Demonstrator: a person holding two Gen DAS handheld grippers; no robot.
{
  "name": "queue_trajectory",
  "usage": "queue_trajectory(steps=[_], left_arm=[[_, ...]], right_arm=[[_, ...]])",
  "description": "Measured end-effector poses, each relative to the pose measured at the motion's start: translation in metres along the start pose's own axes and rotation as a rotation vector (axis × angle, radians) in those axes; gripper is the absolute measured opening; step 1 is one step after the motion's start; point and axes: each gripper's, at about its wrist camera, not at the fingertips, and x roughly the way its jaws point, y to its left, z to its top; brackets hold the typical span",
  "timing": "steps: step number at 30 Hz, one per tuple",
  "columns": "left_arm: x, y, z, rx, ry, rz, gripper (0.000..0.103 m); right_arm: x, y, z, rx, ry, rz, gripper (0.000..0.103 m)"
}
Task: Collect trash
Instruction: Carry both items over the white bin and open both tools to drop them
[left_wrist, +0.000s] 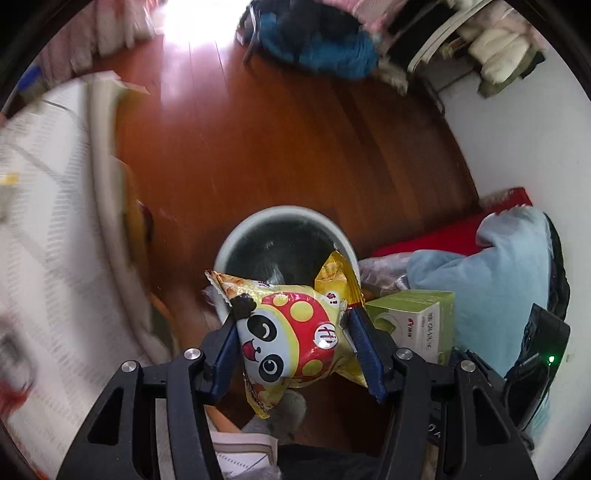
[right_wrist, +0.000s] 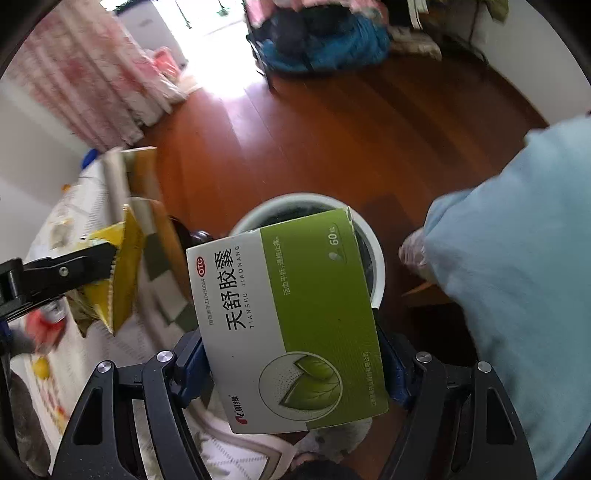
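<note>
My left gripper (left_wrist: 291, 314) is shut on a yellow snack bag with a panda face (left_wrist: 291, 332) and holds it just above the near rim of a white round trash bin (left_wrist: 236, 240) on the wooden floor. My right gripper (right_wrist: 291, 332) is shut on a green and white medicine box (right_wrist: 295, 325) and holds it over the near side of the same bin (right_wrist: 376, 258). The box also shows in the left wrist view (left_wrist: 413, 325), to the right of the bag. The snack bag (right_wrist: 118, 273) and the left gripper's finger (right_wrist: 66, 273) show at the left of the right wrist view.
A bed or table with a white patterned cover (left_wrist: 44, 221) runs along the left. A light blue cloth (left_wrist: 498, 280) over something red lies right of the bin. A blue bundle (left_wrist: 325, 48) lies far across the red-brown floor (left_wrist: 277, 140). Pink curtains (right_wrist: 81, 74) hang at the back left.
</note>
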Motion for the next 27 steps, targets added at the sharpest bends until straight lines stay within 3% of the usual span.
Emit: queue_trajectory(steps=[3, 7, 11, 12, 16, 19, 27], left_arm=[[0.031, -0.005, 0.013, -0.008, 0.058, 0.007, 0.058], [0.048, -0.003, 0.024, -0.046, 0.069, -0.030, 0.095], [0.044, -0.001, 0.021, -0.035, 0.034, 0.051, 0.096], [0.043, -0.002, 0.021, -0.022, 0.020, 0.080, 0.096], [0.027, 0.004, 0.005, 0.031, -0.056, 0.251, 0.096], [0.014, -0.001, -0.011, 0.070, -0.097, 0.324, 0.096], [-0.032, -0.020, -0.062, 0.134, -0.154, 0.394, 0.096]], right_arm=[[0.036, -0.015, 0.012, 0.040, 0.035, -0.007, 0.077], [0.070, -0.027, 0.024, 0.061, 0.064, -0.037, 0.079], [0.101, -0.034, 0.028, 0.087, 0.108, -0.025, 0.088], [0.105, -0.035, 0.027, 0.092, 0.112, -0.018, 0.103], [0.107, -0.028, 0.022, 0.077, 0.092, -0.017, 0.103], [0.097, -0.021, 0.012, 0.061, 0.089, -0.050, 0.103], [0.027, -0.008, -0.023, 0.024, 0.020, -0.133, 0.103]])
